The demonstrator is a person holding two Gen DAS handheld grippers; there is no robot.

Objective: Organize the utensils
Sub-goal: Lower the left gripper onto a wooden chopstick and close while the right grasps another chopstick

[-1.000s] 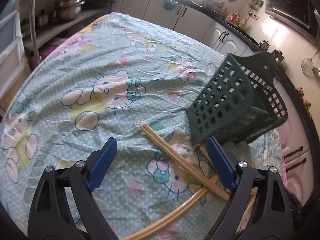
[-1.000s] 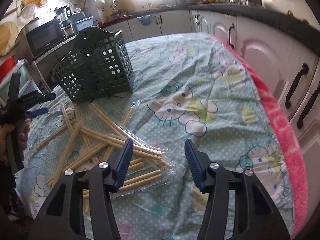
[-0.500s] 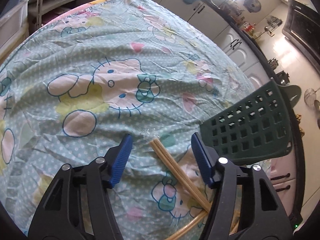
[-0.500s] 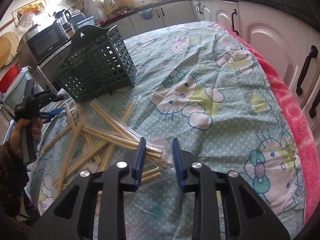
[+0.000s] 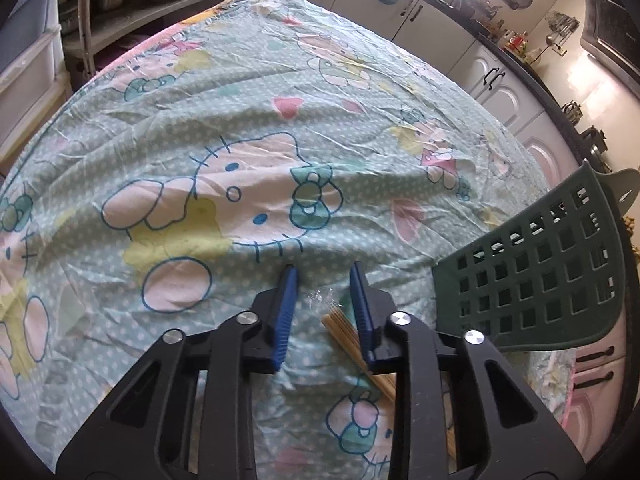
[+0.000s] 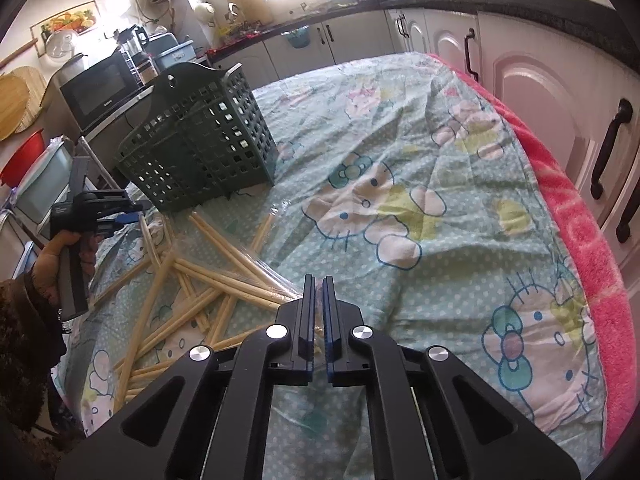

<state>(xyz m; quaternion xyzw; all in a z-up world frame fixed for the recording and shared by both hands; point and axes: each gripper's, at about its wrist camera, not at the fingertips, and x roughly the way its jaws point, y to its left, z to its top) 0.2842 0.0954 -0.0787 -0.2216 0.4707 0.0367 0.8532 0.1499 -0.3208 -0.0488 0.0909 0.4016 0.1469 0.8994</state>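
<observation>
Kitchen table under cartoon-print cloth (image 5: 248,128); green slotted basket (image 6: 200,148) stands upright on it, meant as holder for utensils. Wrapped chopsticks (image 6: 208,276) scattered flat just in front of basket, criss-crossed. Right gripper (image 6: 318,284): jaws have just been closing, now together, seemingly pinching clear wrapper end of one pair. Left gripper (image 5: 322,280): jaws closing, still apart, chopstick pair tip (image 5: 340,326) lying between them against right pad, not clamped. Likely aim: both ends secured before lift toward basket.

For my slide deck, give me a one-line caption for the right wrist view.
Right tongs shut on plastic-wrapped chopsticks, with the green basket beyond.
</observation>
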